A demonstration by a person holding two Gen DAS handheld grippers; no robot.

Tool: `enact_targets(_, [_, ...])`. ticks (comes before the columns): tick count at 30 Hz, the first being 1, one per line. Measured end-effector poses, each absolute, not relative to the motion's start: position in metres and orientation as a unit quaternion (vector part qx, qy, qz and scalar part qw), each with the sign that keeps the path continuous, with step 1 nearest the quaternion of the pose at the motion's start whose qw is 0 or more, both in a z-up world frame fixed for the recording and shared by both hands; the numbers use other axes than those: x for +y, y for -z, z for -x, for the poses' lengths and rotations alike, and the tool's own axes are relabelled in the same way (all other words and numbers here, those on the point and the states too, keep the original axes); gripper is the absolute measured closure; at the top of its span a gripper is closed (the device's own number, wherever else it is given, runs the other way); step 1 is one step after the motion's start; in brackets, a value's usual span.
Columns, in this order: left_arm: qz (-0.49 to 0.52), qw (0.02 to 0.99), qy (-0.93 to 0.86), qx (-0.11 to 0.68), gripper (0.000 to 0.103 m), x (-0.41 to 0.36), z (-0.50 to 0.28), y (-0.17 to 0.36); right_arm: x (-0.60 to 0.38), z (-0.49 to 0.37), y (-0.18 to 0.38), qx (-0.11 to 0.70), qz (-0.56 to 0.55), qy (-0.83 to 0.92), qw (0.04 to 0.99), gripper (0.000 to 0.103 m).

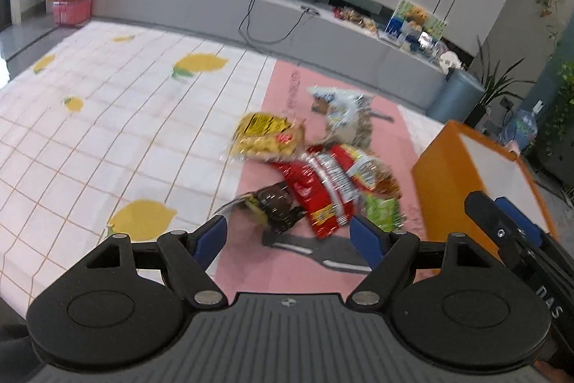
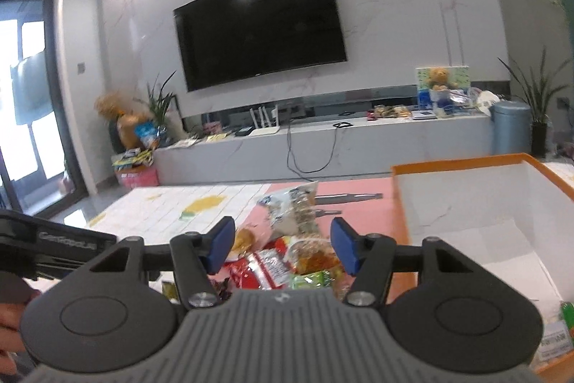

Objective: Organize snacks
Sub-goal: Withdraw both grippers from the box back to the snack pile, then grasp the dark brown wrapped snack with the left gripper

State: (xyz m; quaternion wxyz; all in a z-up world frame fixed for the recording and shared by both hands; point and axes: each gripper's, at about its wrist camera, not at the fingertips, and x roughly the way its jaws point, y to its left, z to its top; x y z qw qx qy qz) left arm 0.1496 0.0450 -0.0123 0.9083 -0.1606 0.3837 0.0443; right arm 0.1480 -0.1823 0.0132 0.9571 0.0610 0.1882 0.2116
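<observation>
Left tool and right tool, both spread and empty, above snack packets beside the orange box.

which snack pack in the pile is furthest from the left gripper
The white and blue pack, lying at the far end of the pile on the pink mat, beyond the yellow pack and the red pack.

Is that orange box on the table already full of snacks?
Nearly empty. The right wrist view shows the orange box with bare white walls and floor; only a green packet peeks in at one corner. The snack pile lies outside it.
</observation>
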Motion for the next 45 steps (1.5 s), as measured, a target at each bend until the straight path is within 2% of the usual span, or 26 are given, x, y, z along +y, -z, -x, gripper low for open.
enact_targets(9, [0.037,0.920,-0.040,0.389,0.012,0.053,-0.181,0.037,-0.133,-0.153,0.021,0.223,0.016,-0.236,0.946,0.044])
enact_targets(13, [0.042,0.922,0.010,0.386,0.011,0.058,-0.196,0.047,-0.123,-0.155,0.034,0.239,0.045,-0.191,0.951,0.043])
enact_targets(23, [0.013,0.893,0.022,0.450,0.010,0.053,-0.237,0.081,-0.129,-0.157,0.045,0.258,0.035,-0.176,0.949,0.042])
enact_targets(31, [0.065,0.889,0.013,0.452,0.011,0.068,-0.246,0.090,-0.128,-0.152,0.046,0.261,0.039,-0.180,0.948,0.041])
enact_targets(33, [0.071,0.889,0.011,0.453,0.013,0.069,-0.248,0.089,-0.128,-0.151,0.045,0.258,0.040,-0.180,0.948,0.041])
enact_targets(35, [0.074,0.889,0.019,0.452,0.032,0.068,-0.247,0.088,-0.128,-0.150,0.044,0.257,0.041,-0.180,0.949,0.041])
enact_targets(40, [0.074,0.890,0.030,0.448,0.049,0.066,-0.245,0.086,-0.128,-0.150,0.045,0.257,0.042,-0.180,0.949,0.041])
enact_targets(45, [0.088,0.887,0.028,0.452,0.052,0.068,-0.245,0.085,-0.126,-0.149,0.044,0.258,0.047,-0.182,0.948,0.041])
